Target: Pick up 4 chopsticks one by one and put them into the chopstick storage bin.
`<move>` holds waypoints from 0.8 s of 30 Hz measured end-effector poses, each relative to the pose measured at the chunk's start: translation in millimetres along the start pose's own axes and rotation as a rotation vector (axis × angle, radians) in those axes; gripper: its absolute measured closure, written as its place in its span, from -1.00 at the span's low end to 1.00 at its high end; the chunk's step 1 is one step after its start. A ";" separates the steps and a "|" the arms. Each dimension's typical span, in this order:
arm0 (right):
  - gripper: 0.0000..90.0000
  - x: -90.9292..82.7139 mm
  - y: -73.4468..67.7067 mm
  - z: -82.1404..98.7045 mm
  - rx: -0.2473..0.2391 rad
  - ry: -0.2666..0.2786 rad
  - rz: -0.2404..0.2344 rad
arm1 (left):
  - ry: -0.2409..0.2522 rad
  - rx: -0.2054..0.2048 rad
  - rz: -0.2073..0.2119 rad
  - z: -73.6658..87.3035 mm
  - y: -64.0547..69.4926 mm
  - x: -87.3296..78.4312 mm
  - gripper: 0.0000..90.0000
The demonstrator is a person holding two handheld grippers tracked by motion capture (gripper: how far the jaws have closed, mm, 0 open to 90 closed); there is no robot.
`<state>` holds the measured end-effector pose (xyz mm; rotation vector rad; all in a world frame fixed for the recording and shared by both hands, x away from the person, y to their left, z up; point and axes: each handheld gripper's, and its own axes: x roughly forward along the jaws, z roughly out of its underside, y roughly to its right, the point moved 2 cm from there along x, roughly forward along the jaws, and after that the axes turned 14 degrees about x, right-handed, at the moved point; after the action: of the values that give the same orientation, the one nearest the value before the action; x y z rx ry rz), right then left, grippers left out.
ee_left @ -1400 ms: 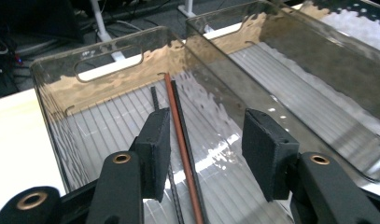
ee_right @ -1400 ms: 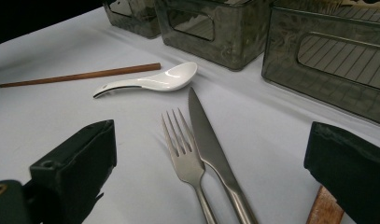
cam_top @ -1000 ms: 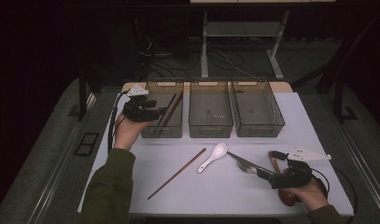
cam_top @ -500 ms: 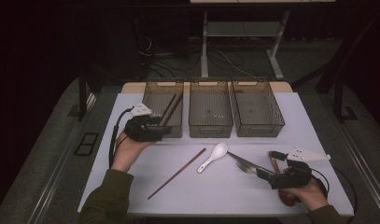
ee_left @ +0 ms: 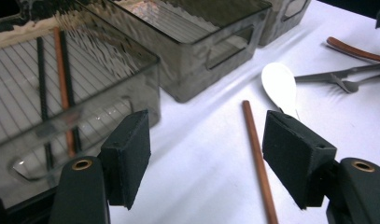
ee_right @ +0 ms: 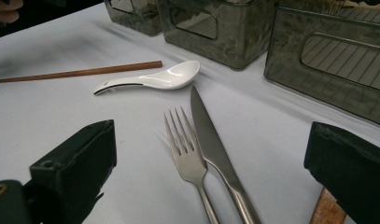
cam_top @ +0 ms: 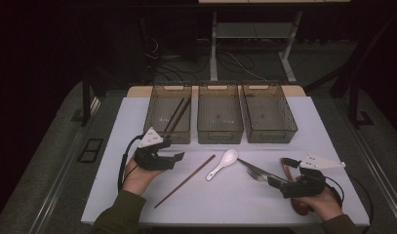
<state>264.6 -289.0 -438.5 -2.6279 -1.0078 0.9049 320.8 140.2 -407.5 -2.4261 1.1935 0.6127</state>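
Three smoke-grey see-through plastic bins (cam_top: 220, 127) stand side by side along the far edge of the white table (cam_top: 113, 146), in the upper middle of the high view, and the loose cutlery lies in a row just below them. That layout reads as a sorting job: one kind of utensil per bin. The leftmost bin (cam_top: 159, 119) already holds a few thin dark and reddish-brown chopsticks (cam_top: 178, 113), lying lengthwise on its ribbed floor, which suggests the sticks belong there.

The left gripper (cam_top: 175, 157) hangs low over the table at the left of the high view, just in front of that bin, and points toward the single reddish-brown wooden chopstick (cam_top: 185, 181) lying loose on the table. Its jaws have just been opening and stand apart with nothing between them; in the left gripper view the stick (ee_left: 258, 158) runs up past the inner edge of the right-hand jaw, so the tool seems to be lining up for a pick.

The stick is long, slim and round, evenly coloured, with a blunt squared end, and lies slantwise at lower centre of the high view.

Beside it, to the right, lie a white ceramic soup spoon (cam_top: 222, 164), then a steel fork (ee_right: 187, 154) and a steel table knife (ee_right: 211, 140) touching side by side. The right gripper (cam_top: 273, 182) rests at lower right, jaws wide and empty, either side of those two handles.
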 end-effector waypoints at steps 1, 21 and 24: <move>-0.94 -0.3 -0.1 -0.1 -0.002 0.002 0.000 | -0.003 0.008 -0.003 1.2 2.4 -0.4 -0.28; -0.94 0.2 -0.7 0.3 -0.008 -0.004 0.006 | -0.044 0.010 0.070 19.2 35.5 3.7 0.13; -0.94 0.2 -0.5 0.2 -0.008 -0.005 0.006 | -0.059 0.004 0.077 20.2 36.6 6.9 0.23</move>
<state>264.3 -288.6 -438.6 -2.6377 -1.0073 0.9107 290.6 124.8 -432.9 -2.3511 1.2675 0.6980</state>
